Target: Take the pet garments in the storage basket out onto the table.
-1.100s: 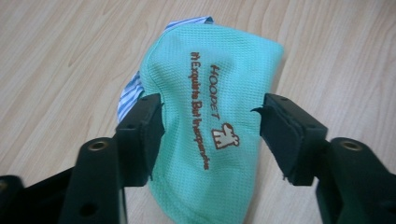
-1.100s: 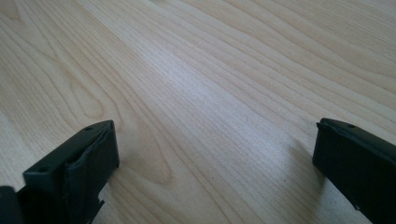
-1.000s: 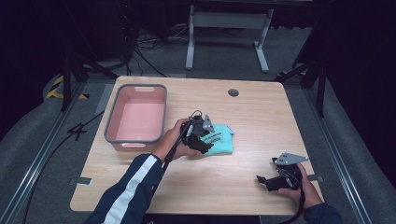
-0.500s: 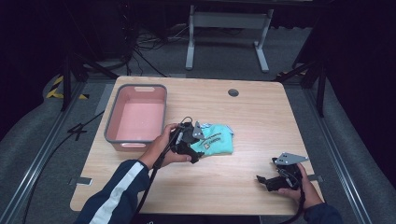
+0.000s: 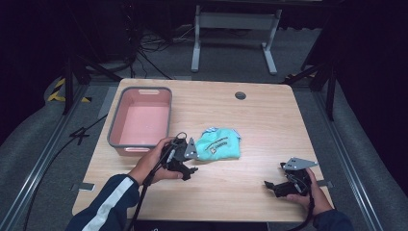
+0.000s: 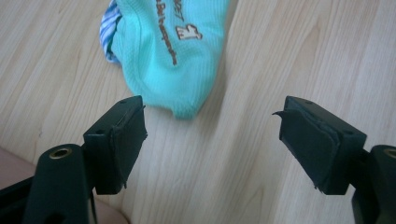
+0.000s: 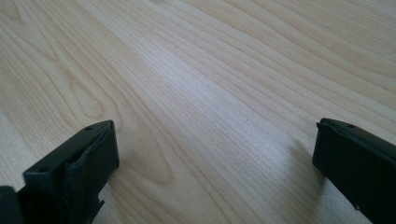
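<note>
Left gripper [image 6: 212, 140]: jaws just opened, spread wide, nothing between them, just short of the sock's hem.
Sock [image 5: 219, 145]: mid-worktop [image 5: 269, 120], right of the pink tub [image 5: 140, 120].
Right gripper [image 5: 284, 184]: released, idle, well right of the sock.
Advice: square both pads on the hem before clenching.

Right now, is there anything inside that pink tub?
The pink tub looks empty in the high view: just its bare pink floor. Its near wall hides a thin strip of floor, so that part stays unseen.
</note>
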The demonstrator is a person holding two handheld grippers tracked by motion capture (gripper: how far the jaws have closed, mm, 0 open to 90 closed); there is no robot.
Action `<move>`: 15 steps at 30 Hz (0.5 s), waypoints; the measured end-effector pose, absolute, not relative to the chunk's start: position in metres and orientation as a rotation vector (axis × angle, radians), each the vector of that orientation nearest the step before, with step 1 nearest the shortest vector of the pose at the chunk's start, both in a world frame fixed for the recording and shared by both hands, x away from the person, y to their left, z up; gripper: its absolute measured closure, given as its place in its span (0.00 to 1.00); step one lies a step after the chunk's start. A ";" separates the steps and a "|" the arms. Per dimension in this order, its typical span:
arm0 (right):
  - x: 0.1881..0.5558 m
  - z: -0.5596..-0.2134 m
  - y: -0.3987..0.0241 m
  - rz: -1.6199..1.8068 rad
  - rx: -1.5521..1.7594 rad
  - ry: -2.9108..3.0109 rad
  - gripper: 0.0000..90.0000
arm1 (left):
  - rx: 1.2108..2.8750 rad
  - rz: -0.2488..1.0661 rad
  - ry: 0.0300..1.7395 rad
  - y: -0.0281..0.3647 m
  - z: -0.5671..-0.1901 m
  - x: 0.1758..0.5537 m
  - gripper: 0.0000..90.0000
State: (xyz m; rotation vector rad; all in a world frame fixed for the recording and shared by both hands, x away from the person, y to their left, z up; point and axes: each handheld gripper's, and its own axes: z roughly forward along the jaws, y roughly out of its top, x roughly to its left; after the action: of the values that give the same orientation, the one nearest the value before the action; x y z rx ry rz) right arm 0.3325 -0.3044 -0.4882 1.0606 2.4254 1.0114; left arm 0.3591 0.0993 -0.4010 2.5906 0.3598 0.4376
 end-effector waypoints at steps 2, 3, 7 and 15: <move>0.333 -0.488 -0.304 1.011 1.060 2.426 0.01 | 2.588 0.435 0.362 0.105 -0.403 0.355 0.26; 0.333 -0.488 -0.304 1.011 1.061 2.425 0.01 | 2.589 0.435 0.366 0.108 -0.404 0.353 0.26; 0.333 -0.488 -0.304 1.011 1.061 2.425 0.01 | 2.604 0.450 0.382 0.126 -0.410 0.342 0.25; 0.333 -0.488 -0.304 1.016 1.060 2.430 0.01 | 2.592 0.461 0.450 0.167 -0.426 0.322 0.24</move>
State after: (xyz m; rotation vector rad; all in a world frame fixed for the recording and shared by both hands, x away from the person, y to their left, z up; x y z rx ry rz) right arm 0.3329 -0.3043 -0.4881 1.0596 2.4300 1.0160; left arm 0.3216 0.1667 -0.4264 2.5923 0.4500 0.4605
